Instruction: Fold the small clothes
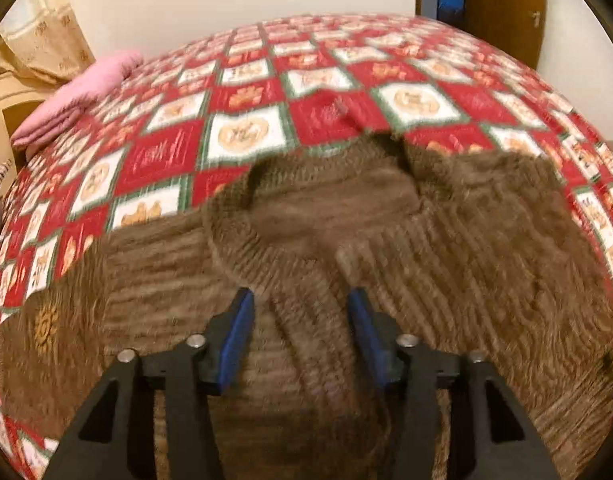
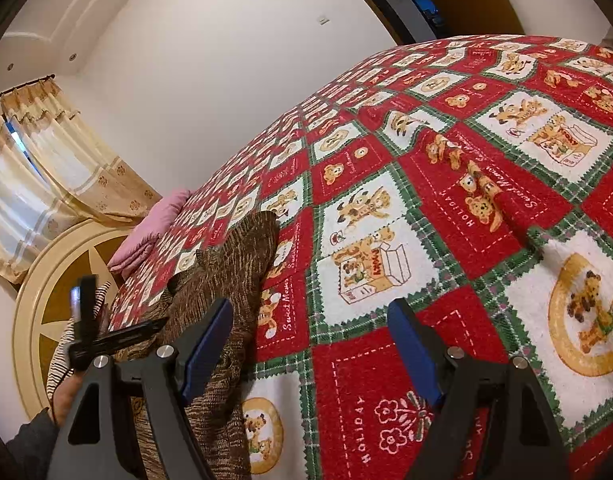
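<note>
A brown knitted sweater [image 1: 406, 240] lies spread on the bed's red, white and green patchwork blanket [image 1: 242, 100]. In the left wrist view my left gripper [image 1: 300, 300] is open, with its blue pads either side of a ribbed fold of the sweater near the neckline. The view is blurred. In the right wrist view my right gripper [image 2: 310, 312] is open and empty above the blanket [image 2: 446, 208]. The sweater [image 2: 230, 280] lies to its left, under its left finger. The left gripper's body [image 2: 102, 336] shows at the far left, held by a hand.
A folded pink cloth [image 1: 72, 96] lies at the blanket's far left edge; it also shows in the right wrist view [image 2: 146, 232]. Curtains [image 2: 46, 176] and a round cream headboard [image 2: 46, 300] stand to the left. A dark wooden door [image 1: 502, 4] is behind the bed.
</note>
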